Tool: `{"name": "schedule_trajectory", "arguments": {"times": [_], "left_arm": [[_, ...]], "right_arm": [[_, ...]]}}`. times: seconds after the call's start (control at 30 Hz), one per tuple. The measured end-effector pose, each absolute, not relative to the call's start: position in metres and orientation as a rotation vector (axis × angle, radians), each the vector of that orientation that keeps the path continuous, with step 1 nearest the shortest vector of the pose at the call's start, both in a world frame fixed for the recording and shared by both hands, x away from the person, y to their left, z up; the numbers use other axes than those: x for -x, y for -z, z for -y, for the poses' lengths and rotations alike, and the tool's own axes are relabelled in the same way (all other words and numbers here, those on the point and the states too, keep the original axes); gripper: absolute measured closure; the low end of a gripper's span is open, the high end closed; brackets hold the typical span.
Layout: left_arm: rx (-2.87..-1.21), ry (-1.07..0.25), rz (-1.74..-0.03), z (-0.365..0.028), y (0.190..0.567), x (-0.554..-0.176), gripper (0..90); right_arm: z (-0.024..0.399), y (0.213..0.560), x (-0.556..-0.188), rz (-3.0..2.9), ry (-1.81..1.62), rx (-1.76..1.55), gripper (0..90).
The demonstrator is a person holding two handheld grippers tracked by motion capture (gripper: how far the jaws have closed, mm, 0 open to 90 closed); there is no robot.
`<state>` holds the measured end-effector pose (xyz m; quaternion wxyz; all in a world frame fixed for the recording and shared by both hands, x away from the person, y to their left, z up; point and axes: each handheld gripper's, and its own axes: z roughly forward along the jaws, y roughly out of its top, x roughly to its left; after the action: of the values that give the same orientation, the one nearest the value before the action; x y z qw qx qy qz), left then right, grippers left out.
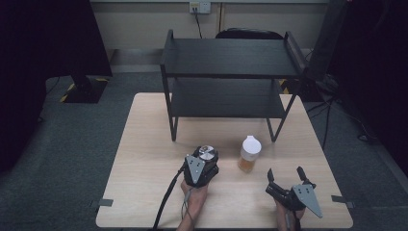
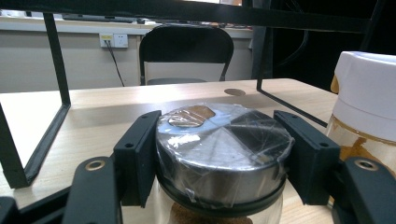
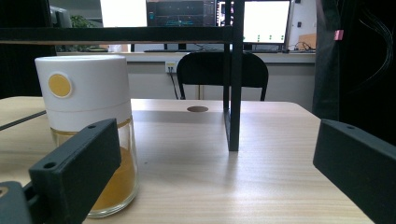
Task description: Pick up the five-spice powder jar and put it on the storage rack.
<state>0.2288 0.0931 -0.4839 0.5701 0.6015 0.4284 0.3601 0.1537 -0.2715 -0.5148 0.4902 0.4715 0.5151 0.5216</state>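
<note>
A light wooden table (image 1: 144, 159) is seen from above, with a black two-tier shelf (image 1: 226, 57) standing at its far edge. Near the table's middle, the left gripper (image 1: 206, 161) is clamped on a glass jar with a silver lid (image 2: 223, 151); in the left gripper view the jaws are pressed against both sides of the plastic-wrapped lid. Just beside it, to the right, a glass jar with a white cap (image 1: 249, 154) stands upright, holding an amber filling. The right gripper (image 1: 286, 174) rests near the table's front edge with its jaws spread wide and nothing between them; the white-capped jar is seen ahead and to its left. The step in hand is judged to be lifting the silver-lidded jar, probably toward the shelf. The grip should be kept firm, since wrapped metal may slip, and the jar raised straight up so the neighbouring jar is not knocked.
</note>
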Motion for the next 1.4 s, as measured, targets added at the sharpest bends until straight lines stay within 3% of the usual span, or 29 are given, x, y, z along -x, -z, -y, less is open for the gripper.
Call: {"name": "schedule_trajectory", "arguments": {"times": [0.8,1.4], "left_arm": [[-1.443,-0.752,-0.866,-0.129,0.463,-0.229,35.2],[-1.471,-0.633,-0.740,-0.165,0.426,-0.241,35.2]], "right_arm": [[0.271,0.515,-0.154,-1.250,-1.265,-1.146,0.0],[0.271,0.515,-0.154,-1.250,-1.264,-1.146,0.0]]}}
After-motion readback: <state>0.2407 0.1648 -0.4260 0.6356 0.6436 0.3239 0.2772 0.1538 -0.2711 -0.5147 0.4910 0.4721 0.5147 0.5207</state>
